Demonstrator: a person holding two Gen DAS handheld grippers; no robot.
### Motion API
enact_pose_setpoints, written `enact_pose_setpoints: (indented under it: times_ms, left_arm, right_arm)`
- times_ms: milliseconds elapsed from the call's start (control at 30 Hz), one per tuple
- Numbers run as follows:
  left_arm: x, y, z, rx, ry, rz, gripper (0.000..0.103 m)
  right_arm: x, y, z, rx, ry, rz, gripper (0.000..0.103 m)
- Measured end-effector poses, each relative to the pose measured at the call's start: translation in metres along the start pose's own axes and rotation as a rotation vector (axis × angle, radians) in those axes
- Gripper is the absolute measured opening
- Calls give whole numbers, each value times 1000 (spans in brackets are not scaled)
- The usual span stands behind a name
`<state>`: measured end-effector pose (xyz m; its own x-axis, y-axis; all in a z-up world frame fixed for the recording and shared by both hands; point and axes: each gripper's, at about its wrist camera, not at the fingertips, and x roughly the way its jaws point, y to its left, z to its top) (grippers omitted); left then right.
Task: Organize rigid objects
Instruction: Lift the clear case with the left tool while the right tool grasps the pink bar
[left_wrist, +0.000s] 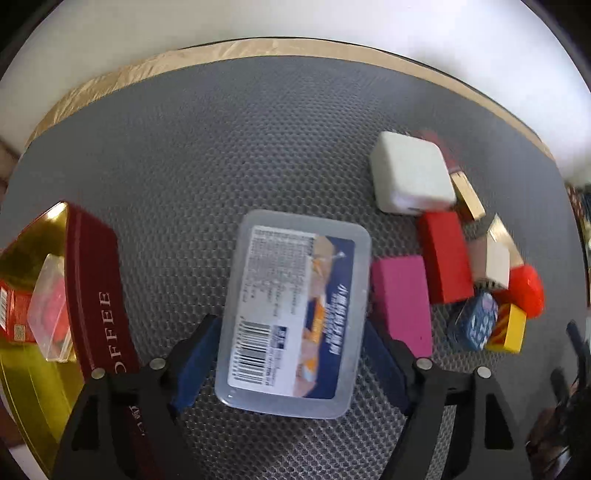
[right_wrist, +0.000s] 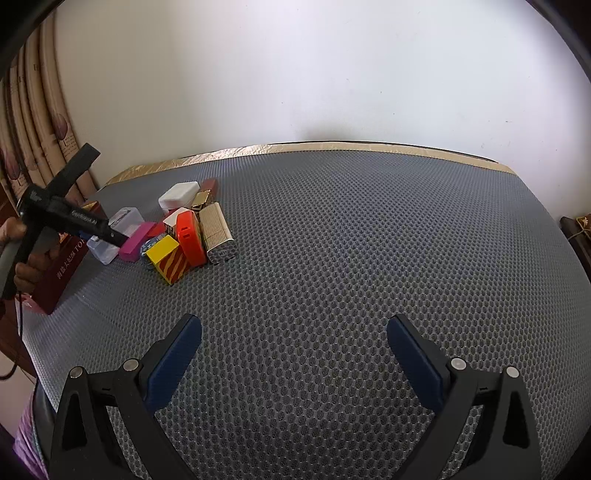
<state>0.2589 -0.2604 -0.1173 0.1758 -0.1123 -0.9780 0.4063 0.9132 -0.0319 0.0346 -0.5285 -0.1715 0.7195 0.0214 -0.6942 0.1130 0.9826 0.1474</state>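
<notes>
Left gripper (left_wrist: 291, 354): jaws spread wide, pointing steeply down at the grey mesh mat (left_wrist: 229, 147). The clear plastic box (left_wrist: 295, 314), with a printed label and barcode, lies flat on the mat between the blue pads (left_wrist: 195, 362). The left pad stands at the box's edge; motion blur prevents confirming contact, but the pads do not appear to press on it.

Left of this gripper: a dark red tin (left_wrist: 99, 291) lettered "COFFEE", gold inside, holding a small clear case (left_wrist: 51, 314) and a red packet (left_wrist: 14, 314).

Right of the clear plastic box, just beside it: a pink block (left_wrist: 402, 299), then a red block (left_wrist: 443, 254). Behind these sits a white square case (left_wrist: 410, 173). Further right, clustered closely: a blue patterned tin (left_wrist: 472, 325), a yellow box (left_wrist: 509, 328) and an orange-red item (left_wrist: 528, 288).

Right gripper (right_wrist: 295, 354): jaws wide apart, nothing between the pads, hovering over a bare stretch of mat, well apart from the cluster. Its view shows the person's hand (right_wrist: 22, 254) on the left tool's handle, with a ribbed gold case (right_wrist: 218, 232) at the cluster's near side.
</notes>
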Motion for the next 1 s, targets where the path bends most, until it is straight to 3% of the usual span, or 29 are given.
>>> enact_pose_setpoints:
  times_ms: [33,100,300,467,600,767,933,1000]
  left_arm:
    - [1,-2,0,10,-4,6,78]
    - [1,-3,0,27,-22,4,63]
    - [2,6,-1,29,-36,-4,63]
    - [-8,4,-33,-28,-69,-30,63]
    - [-24,13,-63,-110,-95,-89,63]
    - [-52,24,-101,-141,-148,-142,63]
    - [-87,41,-140,-164,-221,-157,63]
    - [-105,41,-141,-193,-241,-159,63]
  right_arm:
    - [0,0,0,1,1,0,100]
    - [1,0,0,0,5,-3,100]
    - [2,0,0,-2,13,0,101]
    - [2,1,0,-8,18,0,101]
    - [3,3,0,-16,18,-8,101]
    - [-4,12,1,-38,-10,-23,101]
    - [-9,59,17,-11,1,210,100]
    - [-2,83,27,-16,23,281,100]
